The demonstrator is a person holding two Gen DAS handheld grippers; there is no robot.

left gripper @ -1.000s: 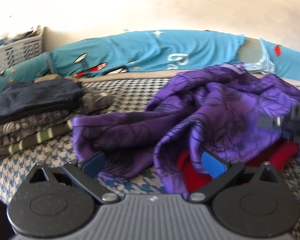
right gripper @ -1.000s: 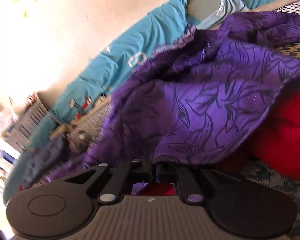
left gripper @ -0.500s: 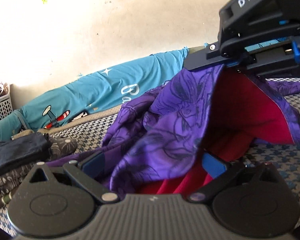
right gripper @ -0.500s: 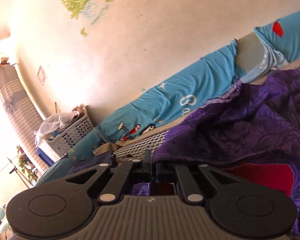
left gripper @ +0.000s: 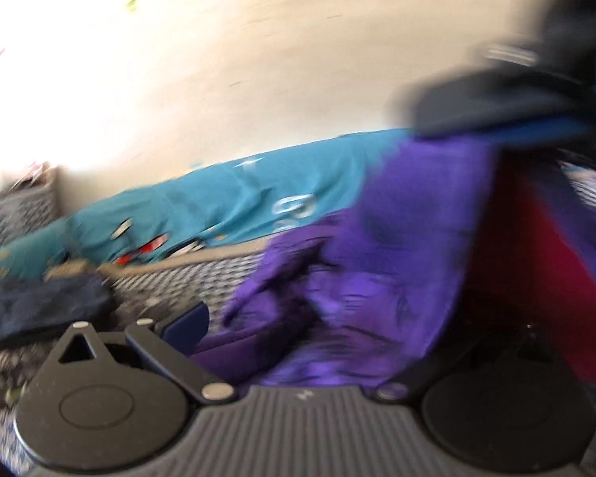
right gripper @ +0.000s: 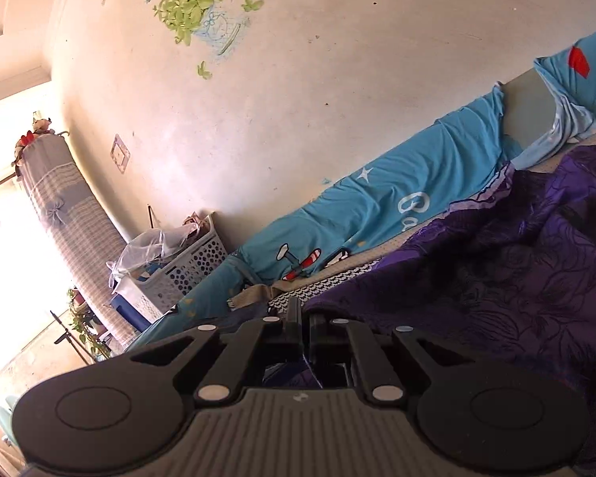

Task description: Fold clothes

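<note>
A purple patterned garment with a red lining hangs from my right gripper, which shows blurred at the top right of the left wrist view. In the right wrist view my right gripper is shut on an edge of the purple garment, which drapes off to the right. My left gripper is open just below the hanging cloth. Its left blue pad shows, while the cloth covers the right finger.
A stack of folded clothes lies on the checked bedcover at the left. A blue printed sheet runs along the wall behind. A white laundry basket stands beyond the bed's end.
My right gripper has raised the purple garment higher off the bed, showing its red lining. My left gripper has moved in under the hanging cloth, which now covers its right finger.
</note>
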